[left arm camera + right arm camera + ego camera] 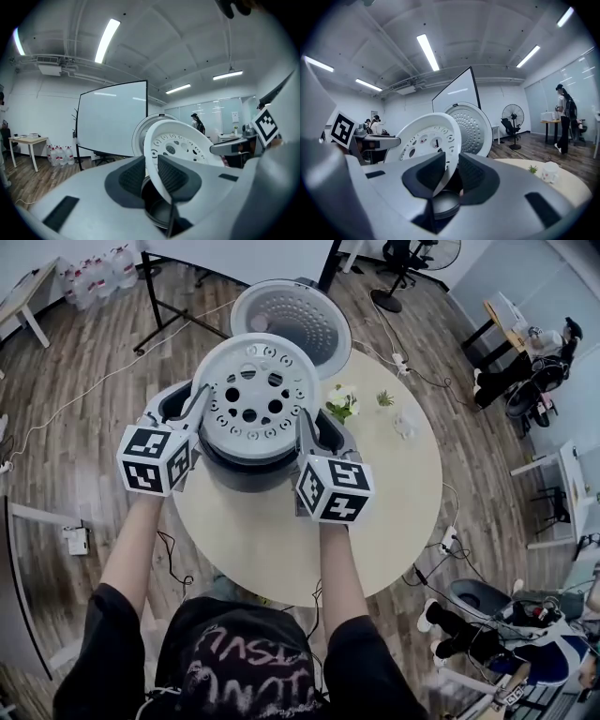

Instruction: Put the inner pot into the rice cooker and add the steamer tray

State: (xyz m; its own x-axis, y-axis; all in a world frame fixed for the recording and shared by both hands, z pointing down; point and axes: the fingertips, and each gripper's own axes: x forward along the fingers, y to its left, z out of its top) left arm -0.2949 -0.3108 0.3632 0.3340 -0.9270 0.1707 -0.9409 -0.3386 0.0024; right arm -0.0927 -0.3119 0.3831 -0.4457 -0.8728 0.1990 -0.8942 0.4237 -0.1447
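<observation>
White plastic pierced with holes, the tray (pixel 251 395) looks light, stiff and a bit slick, best held by its rim. Left gripper (pixel 200 399) and right gripper (pixel 302 421) have jaws clamped on opposite rim edges, holding it over the cooker (pixel 246 474), pot (pixel 157 213) already inside. Beyond: round pale surface (pixel 281 540), open lid (pixel 292 320), wood floor (pixel 75 427), whiteboard (pixel 112 119), fan (pixel 512 115).

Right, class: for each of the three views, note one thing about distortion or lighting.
Head view: wide-angle bending, the floor planks curve; the steamer tray is evenly lit. Left gripper view: fisheye circle with black corners; the strip light blooms bright. Right gripper view: same black corners and bending.
</observation>
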